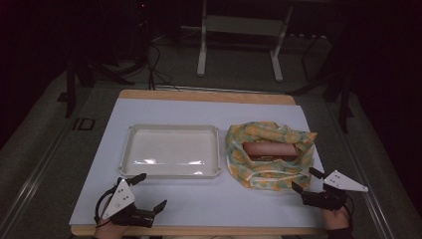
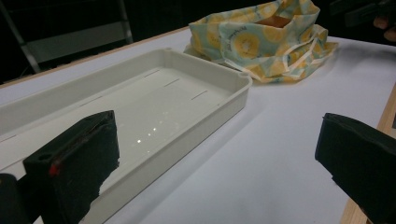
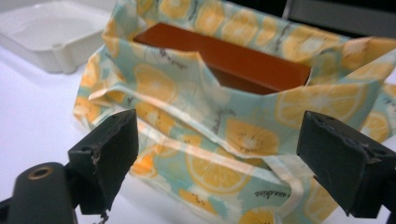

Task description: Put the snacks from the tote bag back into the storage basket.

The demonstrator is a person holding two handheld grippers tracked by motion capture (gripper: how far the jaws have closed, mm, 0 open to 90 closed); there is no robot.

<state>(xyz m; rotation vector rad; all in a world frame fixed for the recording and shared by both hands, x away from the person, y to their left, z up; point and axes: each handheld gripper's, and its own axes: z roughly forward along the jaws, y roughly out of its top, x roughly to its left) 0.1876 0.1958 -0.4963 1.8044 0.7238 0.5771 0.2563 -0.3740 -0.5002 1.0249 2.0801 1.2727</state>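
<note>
A cloth bag [image 1: 268, 152] printed with yellow lemon slices lies open on the white table top, right of centre, with a reddish-brown box [image 1: 268, 148] inside it. In the right gripper view the bag [image 3: 224, 140] and the box [image 3: 224, 58] sit just beyond the jaws. My right gripper [image 1: 304, 180] stands open at the bag's near right corner, nothing between its fingers. An empty white tray [image 1: 171, 130] lies left of the bag; its rim [image 2: 219, 100] runs past my left jaw. My left gripper [image 1: 149, 191] stands open near the tray's front left corner, holding nothing.
The white sheet [image 1: 209, 199] covers a wooden table whose edge [image 1: 199, 94] shows at the back. A grey metal stand [image 1: 239, 30] is on the floor behind the table. Bare white surface lies between the two grippers, in front of tray and bag.
</note>
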